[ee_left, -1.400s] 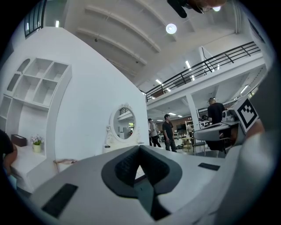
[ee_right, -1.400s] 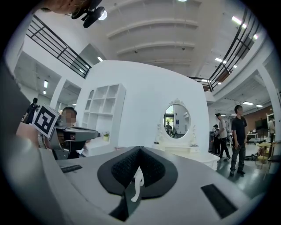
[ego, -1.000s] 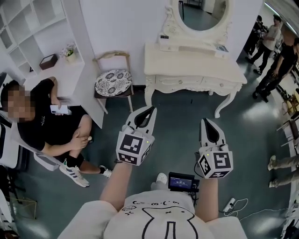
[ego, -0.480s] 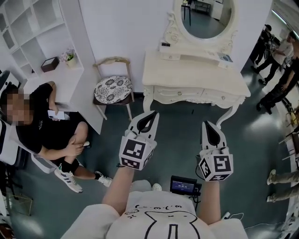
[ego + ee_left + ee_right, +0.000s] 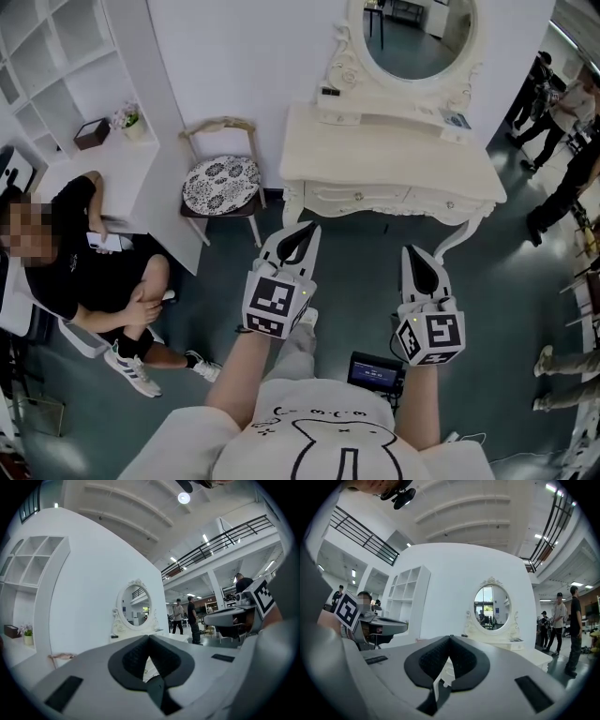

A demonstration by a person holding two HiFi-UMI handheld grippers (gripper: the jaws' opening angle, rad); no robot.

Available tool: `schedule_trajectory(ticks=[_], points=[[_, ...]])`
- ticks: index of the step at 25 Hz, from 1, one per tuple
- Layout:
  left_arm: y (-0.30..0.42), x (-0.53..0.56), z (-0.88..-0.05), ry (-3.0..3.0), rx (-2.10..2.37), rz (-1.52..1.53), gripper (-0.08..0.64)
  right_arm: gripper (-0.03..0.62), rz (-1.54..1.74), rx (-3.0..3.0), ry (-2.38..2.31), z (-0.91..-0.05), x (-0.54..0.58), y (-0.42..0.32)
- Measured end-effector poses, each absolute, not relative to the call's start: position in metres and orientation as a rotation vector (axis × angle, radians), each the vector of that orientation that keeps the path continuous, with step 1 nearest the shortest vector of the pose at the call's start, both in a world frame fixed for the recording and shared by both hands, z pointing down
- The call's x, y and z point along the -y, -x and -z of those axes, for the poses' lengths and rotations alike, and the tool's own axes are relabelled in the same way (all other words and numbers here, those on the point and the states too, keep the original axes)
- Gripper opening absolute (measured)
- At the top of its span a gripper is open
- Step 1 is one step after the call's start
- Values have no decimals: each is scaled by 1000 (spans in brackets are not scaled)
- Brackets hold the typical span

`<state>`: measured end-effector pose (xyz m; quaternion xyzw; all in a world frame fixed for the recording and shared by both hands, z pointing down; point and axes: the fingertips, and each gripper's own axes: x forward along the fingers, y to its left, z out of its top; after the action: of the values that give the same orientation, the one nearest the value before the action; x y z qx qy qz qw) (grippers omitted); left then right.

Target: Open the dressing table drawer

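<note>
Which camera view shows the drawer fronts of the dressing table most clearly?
The head view: the drawer fronts show whole under the tabletop. Both gripper views show the mirror and tabletop, but the shut jaws mostly hide the drawers.

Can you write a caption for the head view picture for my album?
Both shut, the left gripper and right gripper point toward a cream dressing table with an oval mirror, drawers closed.
</note>
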<state>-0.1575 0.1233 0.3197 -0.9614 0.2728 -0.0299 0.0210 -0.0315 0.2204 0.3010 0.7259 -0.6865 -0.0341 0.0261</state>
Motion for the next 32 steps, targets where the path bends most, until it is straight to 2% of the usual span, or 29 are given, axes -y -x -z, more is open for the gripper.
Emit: schedule_trajectory(ticks=[18,32], points=[[96,26,-320,2990,-897,118,-3,15,17,2182,-2219,-305,-77,-26],[36,127,-325,3021,-767,135,-3,15,-31,2127,-2290,-310,23,-75]])
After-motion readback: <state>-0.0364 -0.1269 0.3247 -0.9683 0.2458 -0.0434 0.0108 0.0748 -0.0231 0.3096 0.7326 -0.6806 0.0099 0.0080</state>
